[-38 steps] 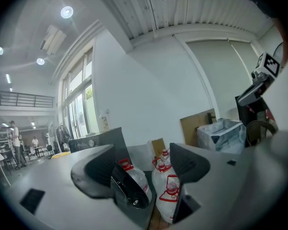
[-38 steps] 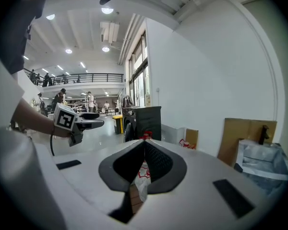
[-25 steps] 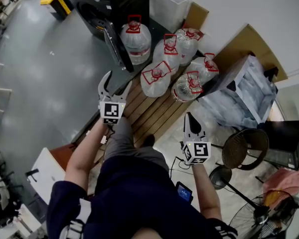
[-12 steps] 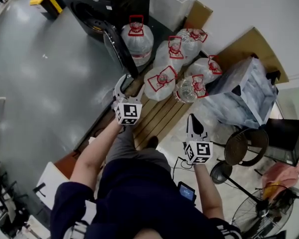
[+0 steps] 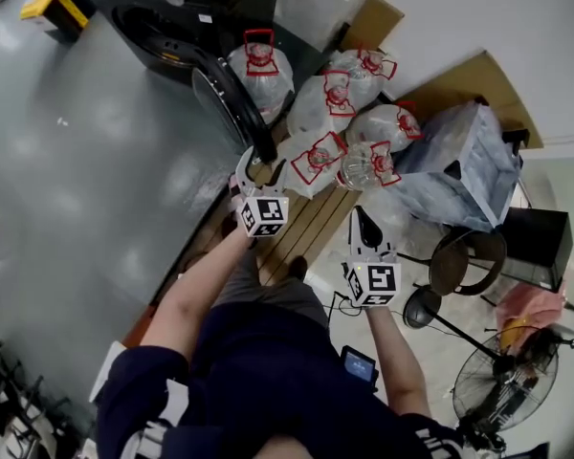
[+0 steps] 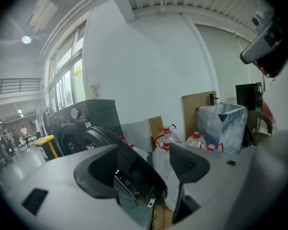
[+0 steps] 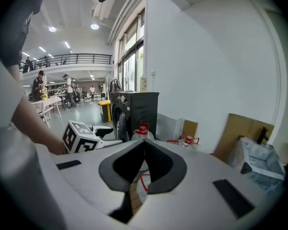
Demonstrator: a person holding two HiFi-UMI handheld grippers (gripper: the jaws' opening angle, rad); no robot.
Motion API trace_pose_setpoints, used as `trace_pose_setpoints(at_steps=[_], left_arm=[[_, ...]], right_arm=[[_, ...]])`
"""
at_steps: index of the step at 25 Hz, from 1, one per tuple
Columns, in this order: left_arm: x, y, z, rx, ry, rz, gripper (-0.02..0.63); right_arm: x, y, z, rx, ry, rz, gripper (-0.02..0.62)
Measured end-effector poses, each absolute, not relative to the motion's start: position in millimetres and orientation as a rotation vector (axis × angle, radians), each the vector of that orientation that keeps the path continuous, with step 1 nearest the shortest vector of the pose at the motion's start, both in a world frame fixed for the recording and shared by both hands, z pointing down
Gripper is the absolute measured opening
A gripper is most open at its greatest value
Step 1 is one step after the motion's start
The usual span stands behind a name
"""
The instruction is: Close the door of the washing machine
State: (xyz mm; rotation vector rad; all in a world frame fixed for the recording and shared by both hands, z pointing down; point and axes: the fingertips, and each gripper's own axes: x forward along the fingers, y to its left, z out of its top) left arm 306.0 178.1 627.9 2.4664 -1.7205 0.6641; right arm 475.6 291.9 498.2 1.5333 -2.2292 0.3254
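A black washing machine [image 5: 163, 12] stands at the top left, and its round door [image 5: 225, 94] hangs open toward me. My left gripper [image 5: 260, 163] is open right at the door's free edge; I cannot tell whether it touches. In the left gripper view the door [image 6: 134, 176] and its latch show in the gap between the jaws of the left gripper [image 6: 167, 174], with the machine [image 6: 89, 121] behind. My right gripper [image 5: 364, 226] is shut on nothing, lower and to the right. In the right gripper view the right gripper [image 7: 145, 163] points toward the machine [image 7: 137, 109].
Several large water jugs [image 5: 316, 113] with red handles crowd the right side of the door on a wooden pallet [image 5: 301, 223]. A plastic-wrapped box [image 5: 464, 170], cardboard sheets [image 5: 478, 79], a round stool [image 5: 464, 261] and a floor fan [image 5: 502, 381] are on the right. Grey floor [image 5: 86, 161] lies left.
My left gripper has moved forward and to the right, from the open floor side up to the door's free edge. The right gripper has barely moved and stays shut.
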Motion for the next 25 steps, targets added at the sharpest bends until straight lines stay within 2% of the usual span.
trace_pose_setpoints(at_steps=[8, 11, 19, 25], left_arm=[[312.6, 158.2, 656.7, 2.381, -1.624, 0.729, 0.341], [313.8, 153.7, 675.9, 2.285, -1.641, 0.759, 0.306], [312.1, 134.2, 710.7, 2.140, -1.672, 0.784, 0.297], [312.2, 123.2, 724.9, 2.095, -1.709, 0.798, 0.251]], right_arm=[[444.4, 272.6, 478.7, 1.590, -2.147, 0.364, 0.020], [445.2, 268.8, 475.8, 1.582, -2.134, 0.376, 0.020], [458.2, 243.4, 488.8, 1.505, -2.108, 0.422, 0.020], [453.8, 228.4, 498.6, 1.465, -2.122, 0.429, 0.020]])
